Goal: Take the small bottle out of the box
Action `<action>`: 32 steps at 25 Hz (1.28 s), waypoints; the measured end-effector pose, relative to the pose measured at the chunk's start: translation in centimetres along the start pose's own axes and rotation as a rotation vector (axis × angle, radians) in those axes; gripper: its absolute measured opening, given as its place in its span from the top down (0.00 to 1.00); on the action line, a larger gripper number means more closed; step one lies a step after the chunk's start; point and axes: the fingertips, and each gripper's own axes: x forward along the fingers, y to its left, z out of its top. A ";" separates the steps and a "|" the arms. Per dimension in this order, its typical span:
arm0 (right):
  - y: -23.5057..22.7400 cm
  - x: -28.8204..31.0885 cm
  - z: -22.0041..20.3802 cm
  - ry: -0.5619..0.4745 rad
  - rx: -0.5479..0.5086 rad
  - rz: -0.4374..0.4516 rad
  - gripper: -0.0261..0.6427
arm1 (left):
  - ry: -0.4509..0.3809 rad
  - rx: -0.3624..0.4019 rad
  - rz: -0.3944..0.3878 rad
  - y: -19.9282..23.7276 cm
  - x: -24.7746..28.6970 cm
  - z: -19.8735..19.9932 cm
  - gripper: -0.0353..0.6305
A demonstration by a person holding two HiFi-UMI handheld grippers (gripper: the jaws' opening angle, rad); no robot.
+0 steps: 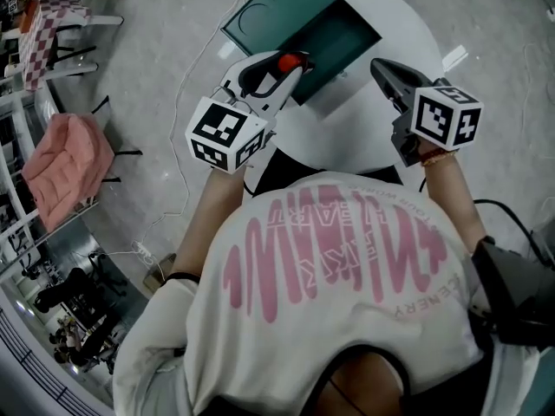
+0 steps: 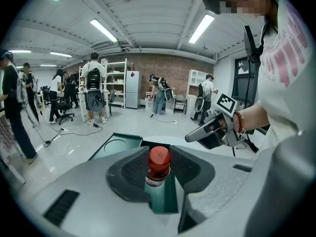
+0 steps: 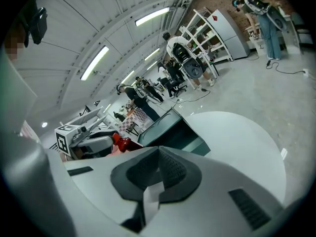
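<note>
Nearest you, your own shirt (image 1: 338,267) fills the bottom of the head view, and both arms reach out past it toward the round white table (image 1: 395,24).

Your left gripper (image 1: 286,69) is the one doing the work. Its jaws are clamped on the small bottle (image 2: 158,169), with the pads pressing on either side just under the red cap. The bottle stands upright, so its long axis runs straight up and down across the line of the jaws, and the cap sits above the pads.

The open teal box (image 1: 334,46) is on the table, with its lid laid back on the far left side. From the head view, the bottle hangs over the box's near left edge. In the left gripper view, teal fills the gap below the bottle, so the box is probably directly beneath it. No view settles whether the bottle's base has cleared the wall.

That makes the bottle's height over the wall the thing to watch. Lift straight up along the bottle's axis before pulling toward yourself and to the left, or the base may catch the near wall.

Your right gripper (image 1: 381,68) has its jaws closed together and holds nothing. It hovers over bare table to the right, well apart from the bottle.
</note>
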 end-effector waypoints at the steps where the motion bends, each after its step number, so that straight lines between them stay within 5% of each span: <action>1: 0.4 -0.1 0.2 -0.004 -0.008 0.004 0.95 | -0.018 -0.001 0.001 -0.1 -0.2 0.5 0.76; 16: 8.5 -3.1 2.4 -0.057 -0.122 0.032 0.95 | -0.192 0.006 -0.005 -2.5 -6.9 6.7 0.76; 32: 16.2 -5.1 6.8 -0.208 -0.205 -0.002 0.95 | -0.360 -0.089 -0.090 -1.5 -15.1 11.2 0.76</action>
